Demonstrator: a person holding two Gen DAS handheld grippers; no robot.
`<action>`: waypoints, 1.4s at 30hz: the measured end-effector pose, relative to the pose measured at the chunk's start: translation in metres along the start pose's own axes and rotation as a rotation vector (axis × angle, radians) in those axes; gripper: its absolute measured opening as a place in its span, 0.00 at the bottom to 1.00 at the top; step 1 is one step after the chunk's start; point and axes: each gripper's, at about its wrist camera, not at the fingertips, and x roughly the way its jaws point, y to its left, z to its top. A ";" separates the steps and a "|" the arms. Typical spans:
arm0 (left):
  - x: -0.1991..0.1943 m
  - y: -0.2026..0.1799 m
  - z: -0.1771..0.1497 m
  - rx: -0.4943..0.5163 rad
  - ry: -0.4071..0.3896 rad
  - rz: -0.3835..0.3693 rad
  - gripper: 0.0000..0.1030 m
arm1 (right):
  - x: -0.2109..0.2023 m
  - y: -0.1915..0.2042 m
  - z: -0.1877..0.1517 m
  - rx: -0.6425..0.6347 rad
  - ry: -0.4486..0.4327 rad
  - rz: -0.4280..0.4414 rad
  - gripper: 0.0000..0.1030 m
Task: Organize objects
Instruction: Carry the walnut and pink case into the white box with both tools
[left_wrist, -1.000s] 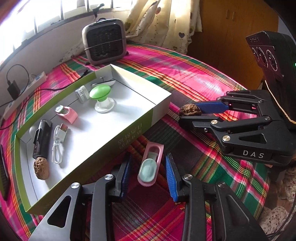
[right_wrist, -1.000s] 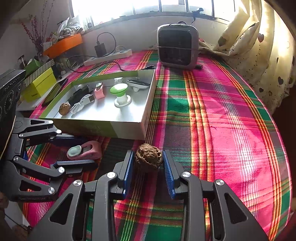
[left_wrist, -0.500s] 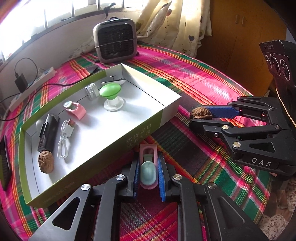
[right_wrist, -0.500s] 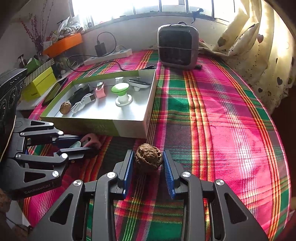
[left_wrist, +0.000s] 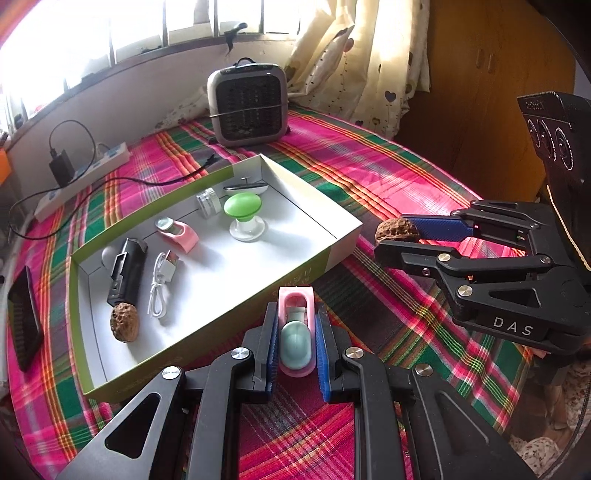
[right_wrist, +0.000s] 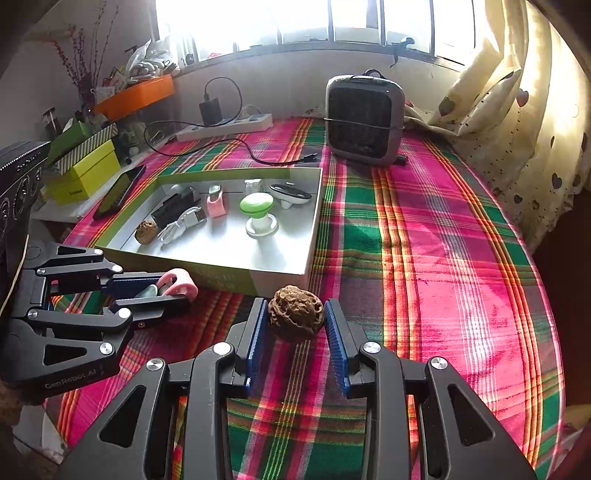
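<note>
My left gripper (left_wrist: 295, 339) is shut on a pink holder with a pale green oval (left_wrist: 294, 334), held just above the plaid cloth in front of the shallow white box (left_wrist: 332, 254). It also shows in the right wrist view (right_wrist: 173, 284). My right gripper (right_wrist: 295, 325) is shut on a brown walnut (right_wrist: 295, 314), right of the box's near corner; the walnut also shows in the left wrist view (left_wrist: 397, 229). In the box lie a second walnut (left_wrist: 125, 322), a white cable (left_wrist: 162, 278), a black device (left_wrist: 125, 271), a second pink holder (left_wrist: 177, 233) and a green-topped knob (left_wrist: 243, 214).
A grey heater (left_wrist: 247, 105) stands behind the box. A power strip (left_wrist: 81, 177) with a charger and cable lies at the back left. A dark phone (left_wrist: 24, 314) lies left of the box. Yellow-green boxes (right_wrist: 85, 170) stand at far left. Curtains (right_wrist: 517, 110) hang at right.
My left gripper has closed on the pink holder and lifted it, with the view pulling back. The right gripper has kept hold of the walnut and risen slightly.
</note>
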 end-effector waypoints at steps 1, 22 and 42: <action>-0.002 0.001 0.001 -0.003 -0.003 0.002 0.15 | -0.001 0.001 0.001 -0.002 -0.003 0.000 0.32; -0.004 0.058 0.015 -0.139 -0.056 0.108 0.15 | 0.019 0.021 0.035 -0.038 -0.019 0.017 0.32; 0.031 0.078 0.018 -0.192 0.003 0.112 0.15 | 0.071 0.027 0.053 -0.078 0.085 0.029 0.32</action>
